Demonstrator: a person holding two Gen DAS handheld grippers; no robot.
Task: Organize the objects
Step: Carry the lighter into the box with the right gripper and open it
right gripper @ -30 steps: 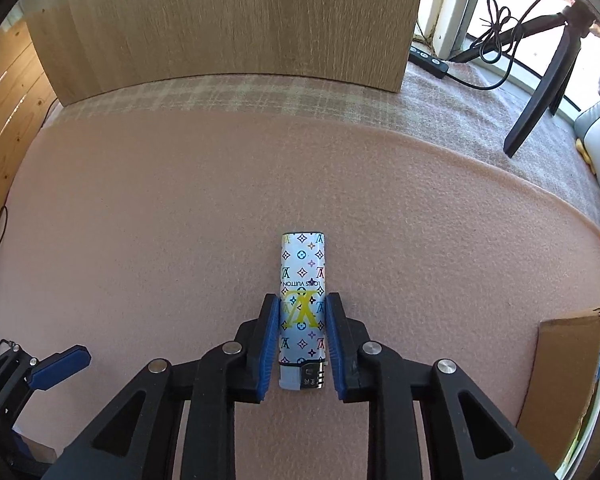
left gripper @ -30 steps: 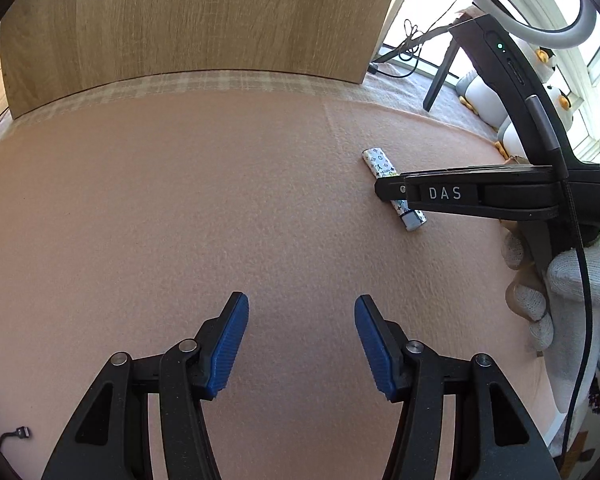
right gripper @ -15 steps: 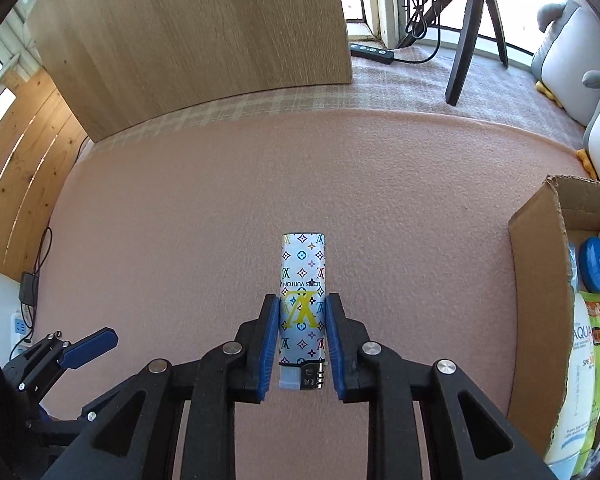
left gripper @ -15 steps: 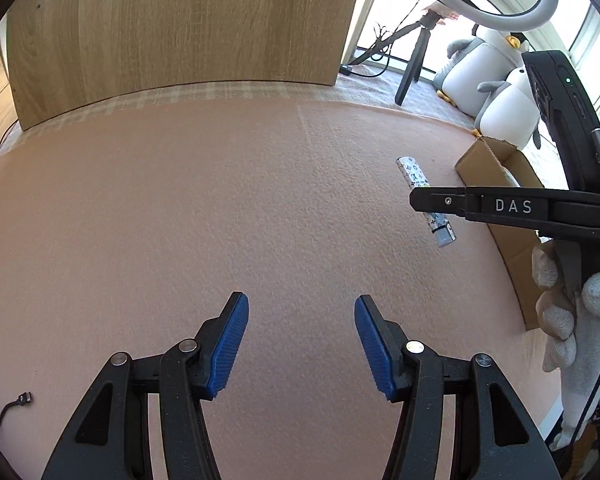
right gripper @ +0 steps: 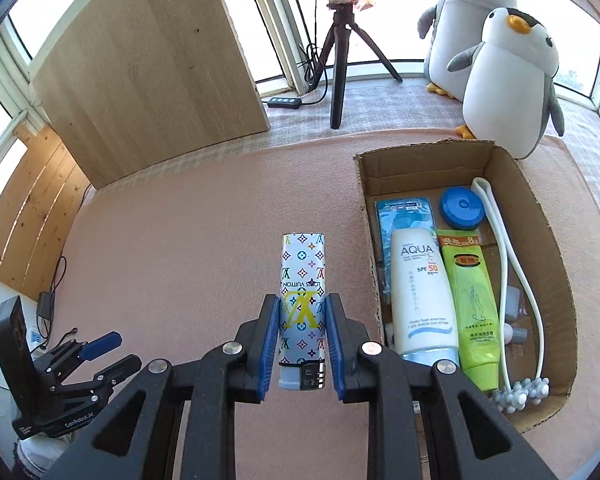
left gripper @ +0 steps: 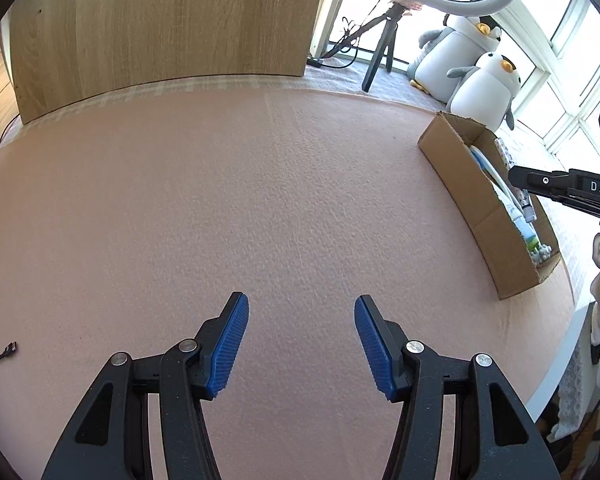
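From the left wrist, the left gripper (left gripper: 301, 344) hangs wide open and empty over the pink bench (left gripper: 220, 208).

From the right wrist, the right gripper (right gripper: 302, 344) clamps a lighter (right gripper: 302, 304), seemingly short of the box (right gripper: 540, 208); released now, it may fall outside.

White monogram-patterned lighter (right gripper: 302, 304) — pinched lengthwise between blue fingers (right gripper: 269, 344), beside cardboard box (right gripper: 548, 216).

**Sunlit window corner**

A pink fleece cover (right gripper: 204, 216) is spread over the surface, edged by a checked cloth (right gripper: 380, 108). A wooden board (right gripper: 148, 64) is propped upright against bright windows (right gripper: 284, 20) — a tripod (right gripper: 340, 52) and two plush penguins (right gripper: 512, 80) are set alongside.
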